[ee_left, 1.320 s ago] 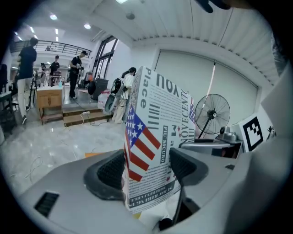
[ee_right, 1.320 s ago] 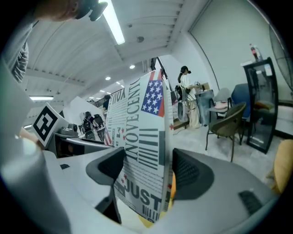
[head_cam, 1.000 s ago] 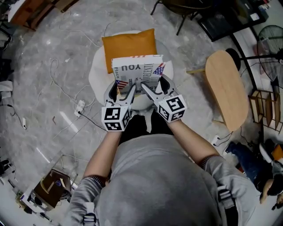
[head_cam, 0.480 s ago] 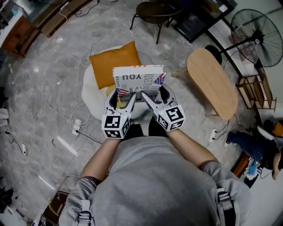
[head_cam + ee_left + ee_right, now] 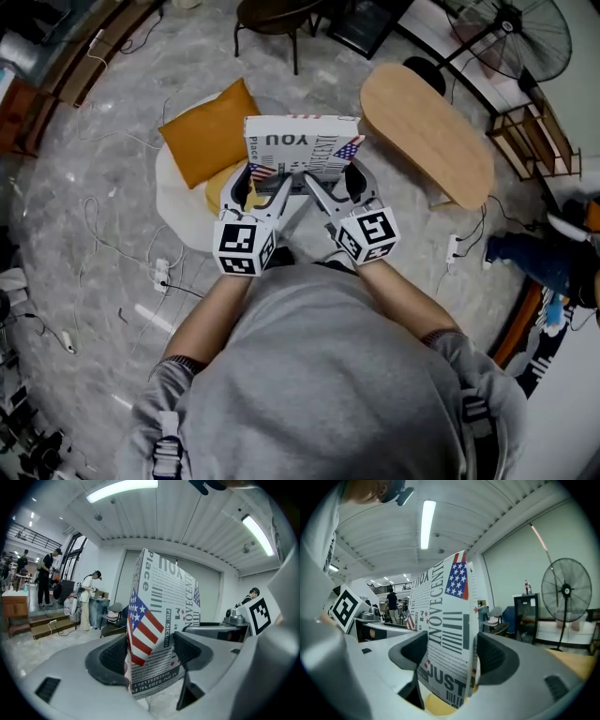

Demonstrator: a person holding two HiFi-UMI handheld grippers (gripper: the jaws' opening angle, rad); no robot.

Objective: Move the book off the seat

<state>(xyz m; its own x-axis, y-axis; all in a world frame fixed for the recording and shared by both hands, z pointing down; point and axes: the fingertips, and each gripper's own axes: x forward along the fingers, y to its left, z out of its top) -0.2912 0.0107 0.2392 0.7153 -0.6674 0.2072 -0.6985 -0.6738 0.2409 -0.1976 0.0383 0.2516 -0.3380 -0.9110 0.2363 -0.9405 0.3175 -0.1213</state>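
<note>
Book [image 5: 302,141] hangs in the air, upright, pinched by both tools. Left tool [image 5: 257,190] clamps the lower edge at 7 o'clock, right tool [image 5: 336,187] clamps it at 5 o'clock. In both gripper views the pads press on the covers.

It has just come up off the seat [image 5: 178,202]. It looks clear of the seat, with only a yellow pad [image 5: 223,187] below its 7 o'clock corner. So the lift is likely done and setting it down is left; the counter [image 5: 427,131] at 3 o'clock is free.

A second ago the book sat right over the seat's middle, with the cushion [image 5: 208,131] at its 12 o'clock. Now seat and cushion lie out at 9 to 10 o'clock of it. Grip is unchanged, same corners.
</note>
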